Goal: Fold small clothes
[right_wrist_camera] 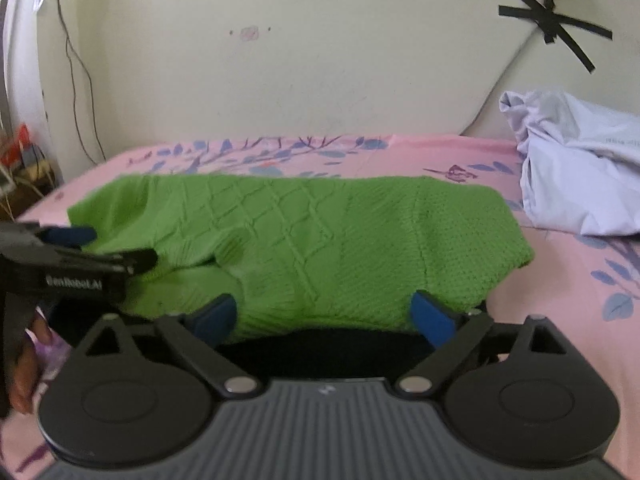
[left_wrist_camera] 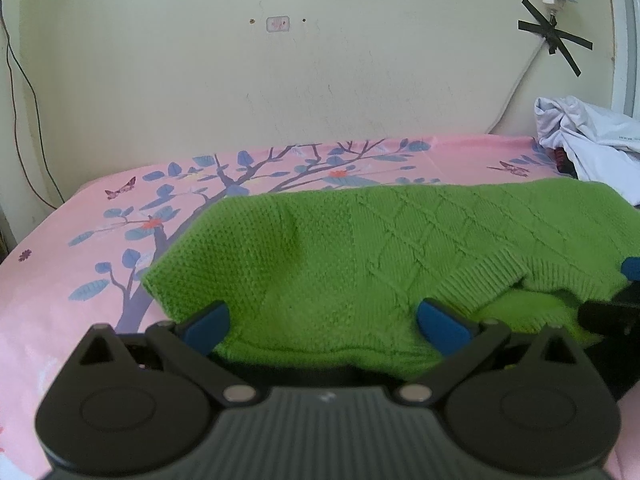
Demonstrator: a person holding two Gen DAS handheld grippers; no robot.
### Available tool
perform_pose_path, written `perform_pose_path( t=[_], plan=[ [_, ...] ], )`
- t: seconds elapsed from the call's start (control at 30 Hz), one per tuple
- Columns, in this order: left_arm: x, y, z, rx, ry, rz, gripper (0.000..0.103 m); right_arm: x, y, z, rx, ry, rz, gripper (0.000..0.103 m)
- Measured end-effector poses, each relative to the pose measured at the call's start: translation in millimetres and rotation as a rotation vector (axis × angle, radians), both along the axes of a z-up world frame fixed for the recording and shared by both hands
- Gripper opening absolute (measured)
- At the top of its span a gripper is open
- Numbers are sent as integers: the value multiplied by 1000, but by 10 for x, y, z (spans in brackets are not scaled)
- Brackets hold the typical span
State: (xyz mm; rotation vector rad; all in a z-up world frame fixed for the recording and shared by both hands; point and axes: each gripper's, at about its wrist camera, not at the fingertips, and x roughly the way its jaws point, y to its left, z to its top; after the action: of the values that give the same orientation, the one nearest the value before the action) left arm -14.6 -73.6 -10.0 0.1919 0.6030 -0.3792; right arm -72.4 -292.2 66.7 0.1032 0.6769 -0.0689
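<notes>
The green knitted sweater [left_wrist_camera: 360,252] is lying part-folded across the pink bedsheet [left_wrist_camera: 80,220], hem doubled over; further folds are remaining, by my judgement. You are holding both the left gripper [left_wrist_camera: 324,322] and the right gripper [right_wrist_camera: 324,316] with jaws spread, pinching nothing.

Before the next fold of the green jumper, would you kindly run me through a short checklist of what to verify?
1. Left tool open, blue pads clear of the knit: ok.
2. Right tool open, nothing pinched: ok.
3. Green knitted jumper lying flat on the pink floral bedsheet: not ok, a ribbed edge is turned over near the middle.
4. Crumpled white cloth apart from the jumper: ok.
5. The two tools apart from each other: ok.
6. Jumper's near hem: cannot tell, hidden behind the tools.
</notes>
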Motion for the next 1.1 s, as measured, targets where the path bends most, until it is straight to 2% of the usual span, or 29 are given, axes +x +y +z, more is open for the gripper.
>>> perform_pose_path(
  t=[0.57,0.97,1.07,1.1],
  plan=[
    [-8,-1,3,5,3,-6,103,-55,18,2,-29,10,-5,86],
    [-10,-5,3,5,2,-5,103,-173,-97,-8,18,7,-26,85],
    [-10,-6,2,5,2,-6,103,-232,-107,25,27,-10,-16,82],
    [-10,-7,1,6,2,-6,103,-261,-105,51,25,-16,-8,78]
  ],
)
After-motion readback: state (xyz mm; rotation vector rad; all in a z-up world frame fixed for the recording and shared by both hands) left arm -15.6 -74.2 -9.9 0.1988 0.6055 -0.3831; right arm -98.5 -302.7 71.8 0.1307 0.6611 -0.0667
